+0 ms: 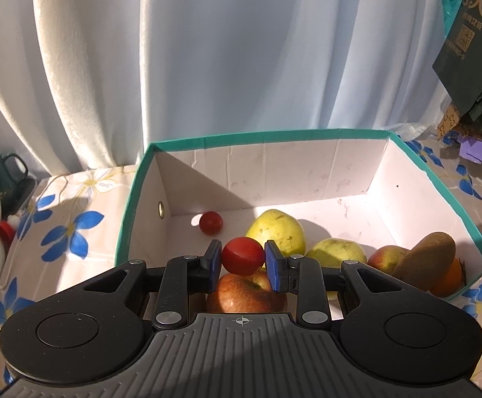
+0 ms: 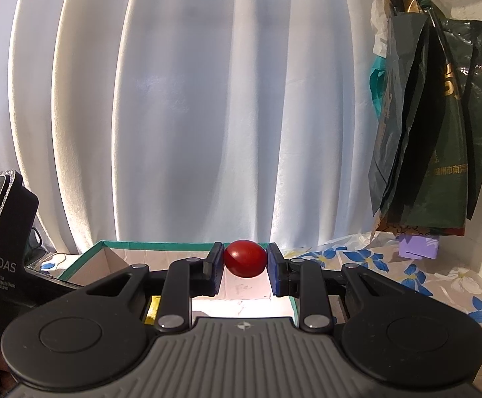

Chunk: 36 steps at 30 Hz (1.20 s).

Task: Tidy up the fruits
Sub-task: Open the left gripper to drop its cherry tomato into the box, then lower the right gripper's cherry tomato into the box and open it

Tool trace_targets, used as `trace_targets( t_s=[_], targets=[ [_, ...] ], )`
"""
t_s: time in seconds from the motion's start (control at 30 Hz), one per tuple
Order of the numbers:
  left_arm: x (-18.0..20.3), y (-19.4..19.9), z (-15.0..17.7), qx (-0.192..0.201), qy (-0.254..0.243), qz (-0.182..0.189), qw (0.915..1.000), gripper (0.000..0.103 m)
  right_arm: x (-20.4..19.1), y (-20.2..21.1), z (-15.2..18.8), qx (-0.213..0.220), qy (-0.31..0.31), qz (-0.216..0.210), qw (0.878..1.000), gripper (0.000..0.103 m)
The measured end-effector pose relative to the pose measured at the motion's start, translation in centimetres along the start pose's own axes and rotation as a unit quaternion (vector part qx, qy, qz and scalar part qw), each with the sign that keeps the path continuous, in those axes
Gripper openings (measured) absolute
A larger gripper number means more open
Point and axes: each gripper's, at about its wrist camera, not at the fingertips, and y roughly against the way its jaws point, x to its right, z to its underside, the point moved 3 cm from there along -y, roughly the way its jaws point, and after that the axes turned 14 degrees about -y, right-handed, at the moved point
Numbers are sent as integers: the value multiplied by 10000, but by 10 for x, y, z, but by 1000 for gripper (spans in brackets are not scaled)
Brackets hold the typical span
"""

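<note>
My left gripper (image 1: 242, 256) is shut on a red cherry tomato (image 1: 242, 256) and holds it above the teal-rimmed white box (image 1: 131, 199). In the box lie another cherry tomato (image 1: 210, 222), two yellow-green pears (image 1: 277, 230), a red apple (image 1: 244, 293) under the gripper, a second apple (image 1: 386, 258), a kiwi (image 1: 426, 260) and an orange (image 1: 449, 280). My right gripper (image 2: 245, 258) is shut on a red cherry tomato (image 2: 245, 258) and holds it above the same box (image 2: 108, 252), near its right end.
The box stands on a table with a blue-flower cloth (image 1: 71, 232). A white curtain (image 1: 207, 49) hangs behind. Dark green bags (image 2: 433, 116) hang at the right above a purple box (image 2: 418, 247). A green mug (image 1: 0, 170) stands at the far left. The other gripper's body (image 2: 5, 242) is at the left.
</note>
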Motion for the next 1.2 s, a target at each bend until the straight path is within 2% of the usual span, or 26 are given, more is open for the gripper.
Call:
trace_targets(
  t_s=[0.07,0.2,0.27,0.33,0.4,0.5,0.6,0.97,1.2],
  targets=[
    [1,-2,0,-24,-28,-37,10000,32,1,-1,0,-22,-9,-2,10000,26],
    [-1,-2,1,-42,-10,-107,9999,48,2,-2,2,-39,-15,-10,10000,26],
    [-3,-1,1,-65,40,-128,9999,64,2,-3,2,-48,-7,-6,10000,26],
    [-8,7,1,10,132,-109,9999,89,3,-4,3,-53,-6,4,10000,26],
    [-13,20,-1,177,250,-142,9994,99,3,-4,3,-64,-8,18,10000,26],
    [-23,44,-3,444,495,-179,9976,101,4,-8,6,-143,-4,41,9999,27],
    [-31,58,-3,529,692,-253,9959,102,4,-14,12,-274,5,29,9996,27],
    [-44,58,7,193,1005,-520,9934,102,-1,-34,37,-859,150,-114,9961,27],
    [-45,55,8,93,1001,-579,9932,103,-11,-44,51,-1079,325,-259,9933,27]
  ],
)
